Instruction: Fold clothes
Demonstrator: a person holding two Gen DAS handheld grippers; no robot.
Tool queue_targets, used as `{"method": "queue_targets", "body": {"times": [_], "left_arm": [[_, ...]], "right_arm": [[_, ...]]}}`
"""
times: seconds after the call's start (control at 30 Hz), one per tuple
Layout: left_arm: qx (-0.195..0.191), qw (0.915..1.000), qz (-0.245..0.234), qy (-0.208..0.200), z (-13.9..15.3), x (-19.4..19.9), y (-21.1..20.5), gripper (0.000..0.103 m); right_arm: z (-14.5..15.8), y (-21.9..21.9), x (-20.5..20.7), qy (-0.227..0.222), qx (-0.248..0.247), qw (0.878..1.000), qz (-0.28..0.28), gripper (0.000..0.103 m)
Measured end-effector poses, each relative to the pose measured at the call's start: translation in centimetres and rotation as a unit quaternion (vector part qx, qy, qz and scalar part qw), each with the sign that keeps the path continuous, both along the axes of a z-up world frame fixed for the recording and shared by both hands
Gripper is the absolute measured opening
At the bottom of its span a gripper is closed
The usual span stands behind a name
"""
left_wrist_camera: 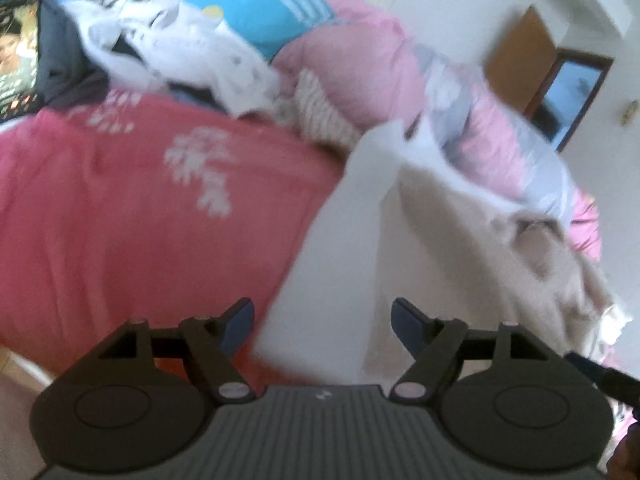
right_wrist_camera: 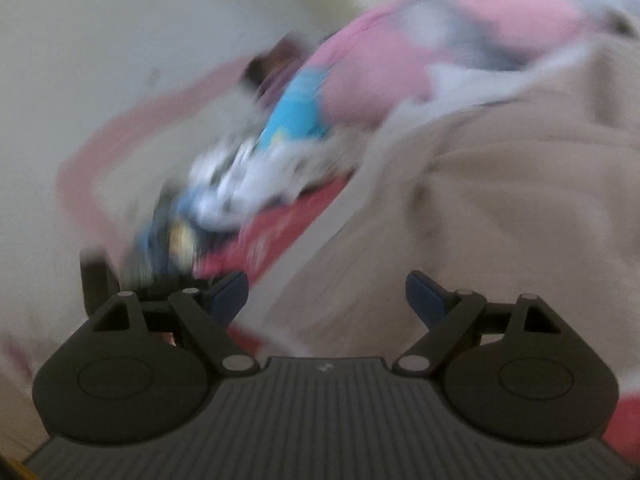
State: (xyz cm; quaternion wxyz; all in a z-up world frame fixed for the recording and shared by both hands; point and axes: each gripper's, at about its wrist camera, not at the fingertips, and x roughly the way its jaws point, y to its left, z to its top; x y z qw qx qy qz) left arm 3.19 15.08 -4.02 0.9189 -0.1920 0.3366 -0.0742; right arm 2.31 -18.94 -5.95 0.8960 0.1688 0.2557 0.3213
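Folding has barely begun, I judge: beige garment (left_wrist_camera: pixel 460 264) sprawls unfolded on the red bedspread (left_wrist_camera: pixel 120 216), and a pile of clothes (left_wrist_camera: pixel 192 40) waits far left. My left gripper (left_wrist_camera: pixel 322 326) and right gripper (right_wrist_camera: pixel 327 300) both gape, empty.

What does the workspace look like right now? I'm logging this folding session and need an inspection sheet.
Surface: red bedspread with white print.
Job's things: beige garment spread on the bedspread, unfolded.
Clutter: clothes pile and pink quilt behind it.
Grippers: left gripper open, nothing gripped; right gripper open over the garment, nothing gripped.
Cables: nothing seen.
Surroundings: white wall, wooden door; right view blurred.
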Motion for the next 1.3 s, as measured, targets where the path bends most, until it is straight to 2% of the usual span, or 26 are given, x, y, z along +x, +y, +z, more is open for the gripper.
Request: {"method": "queue_targets", "body": {"times": [0.1, 0.17, 0.23, 0.3, 0.37, 0.43, 0.5, 0.57, 0.63, 0.67, 0.7, 0.73, 0.77, 0.97, 1.07, 1.17, 1.3], "left_arm": [[0.035, 0.9993, 0.014, -0.001, -0.7, 0.0, -0.8, 0.068], [0.057, 0.998, 0.025, -0.008, -0.8, -0.1, -1.2, 0.058], [0.081, 0.9961, 0.033, -0.008, -0.9, -0.1, -1.7, 0.044], [0.097, 0.9945, 0.039, -0.011, -0.9, -0.1, -1.9, 0.036], [0.101, 0.9939, 0.041, -0.014, -0.8, -0.3, -1.9, 0.029], [0.102, 0.9937, 0.042, -0.018, -0.6, -0.4, -2.0, 0.015], [0.101, 0.9938, 0.043, -0.02, -0.6, -0.4, -1.9, 0.011], [0.095, 0.9942, 0.046, -0.023, -0.7, -0.4, -1.8, 0.009], [0.09, 0.9945, 0.047, -0.026, -0.7, -0.4, -1.8, 0.007], [0.084, 0.9948, 0.049, -0.029, -0.6, -0.5, -1.7, 0.006], [0.075, 0.9953, 0.052, -0.033, -0.4, -0.7, -1.4, 0.006], [0.066, 0.9956, 0.056, -0.036, -0.2, -0.8, -1.1, 0.006], [0.057, 0.9958, 0.059, -0.04, 0.0, -1.0, -0.8, 0.006], [0.034, 0.9939, 0.071, -0.077, 3.0, -2.7, 1.2, 0.005], [0.037, 0.9926, 0.077, -0.086, 3.9, -3.4, 2.1, 0.005], [0.056, 0.9917, 0.086, -0.078, 3.5, -3.3, 2.5, 0.005], [0.081, 0.9927, 0.088, -0.02, 0.9, -1.5, 2.8, 0.006]], "right_arm": [[-0.7, 4.1, 0.6, -0.031, -0.061, 0.996, 0.052, 0.085], [-1.1, 6.4, 1.0, -0.047, -0.101, 0.991, 0.076, 0.081], [-1.5, 8.1, 1.3, -0.059, -0.141, 0.984, 0.091, 0.073], [-1.9, 9.1, 1.1, -0.061, -0.166, 0.979, 0.105, 0.068], [-2.6, 9.9, 1.3, -0.057, -0.187, 0.973, 0.12, 0.064], [-3.1, 10.8, 1.5, -0.054, -0.203, 0.968, 0.136, 0.062], [-3.6, 11.5, 1.1, -0.062, -0.224, 0.961, 0.148, 0.062], [-3.8, 11.9, 1.2, -0.073, -0.244, 0.956, 0.147, 0.056], [-4.0, 12.0, 1.3, -0.08, -0.258, 0.952, 0.144, 0.042], [-4.0, 12.1, 1.5, -0.082, -0.26, 0.951, 0.144, 0.04], [-3.9, 12.1, 1.7, -0.081, -0.259, 0.951, 0.148, 0.032], [-3.7, 12.0, 1.8, -0.081, -0.255, 0.952, 0.15, 0.017], [-3.4, 11.9, 2.0, -0.078, -0.247, 0.954, 0.15, 0.013], [-1.7, 11.2, 2.2, -0.059, -0.181, 0.964, 0.184, 0.01], [-1.3, 11.7, 2.1, -0.051, -0.155, 0.964, 0.211, 0.009], [-1.5, 12.4, 2.3, -0.038, -0.137, 0.962, 0.234, 0.009], [-3.3, 13.3, 3.2, 0.004, -0.116, 0.962, 0.246, 0.009]]}}
